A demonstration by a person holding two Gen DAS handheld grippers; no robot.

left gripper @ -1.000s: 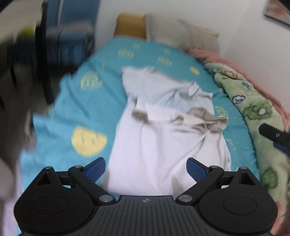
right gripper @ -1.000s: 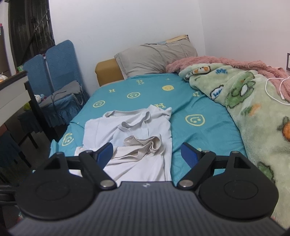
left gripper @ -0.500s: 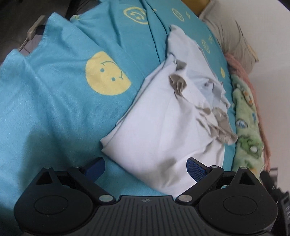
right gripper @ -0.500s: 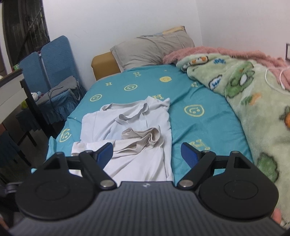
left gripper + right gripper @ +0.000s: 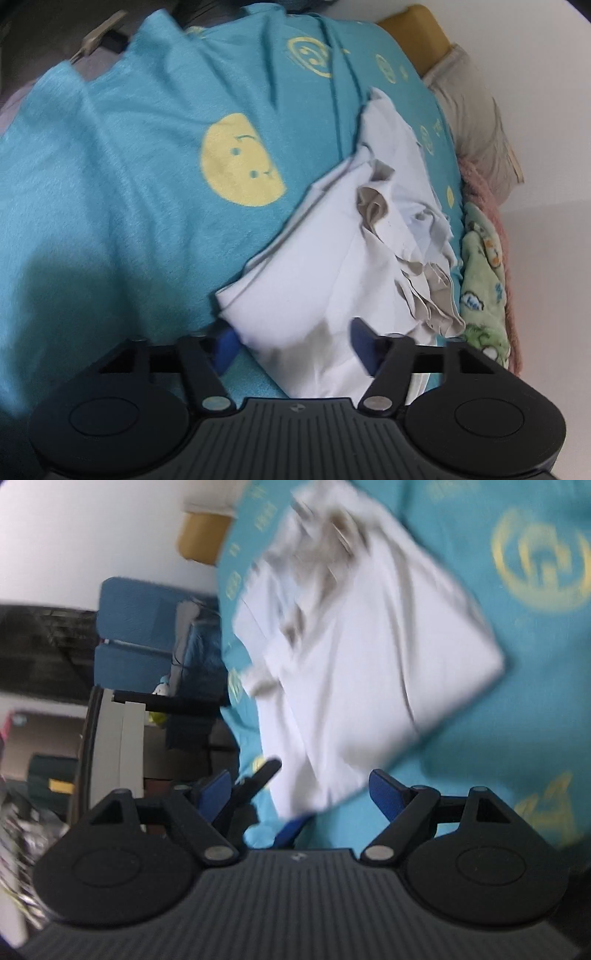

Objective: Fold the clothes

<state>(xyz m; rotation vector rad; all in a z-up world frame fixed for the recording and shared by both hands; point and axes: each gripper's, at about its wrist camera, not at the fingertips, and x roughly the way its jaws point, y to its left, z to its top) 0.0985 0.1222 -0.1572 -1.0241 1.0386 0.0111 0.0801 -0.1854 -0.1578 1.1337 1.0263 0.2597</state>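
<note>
A white shirt [image 5: 332,273] with beige trim lies crumpled on the teal bedsheet [image 5: 129,184]. My left gripper [image 5: 295,347] is open, its blue pads on either side of the shirt's near hem corner, not closed on it. In the right wrist view the shirt [image 5: 362,657] is blurred by motion. My right gripper [image 5: 303,794] is open just above the shirt's near edge. The left gripper's fingers [image 5: 258,775] show low in that view, at the shirt's other corner.
A green patterned blanket [image 5: 484,280] and pink blanket lie along the bed's far side. A grey pillow [image 5: 476,122] is at the headboard. Blue chairs [image 5: 147,627] and a desk [image 5: 122,720] stand beside the bed.
Both grippers dropped toward the shirt's near hem. The left now straddles a hem corner. The right view swung down and tilted, close over the shirt.
</note>
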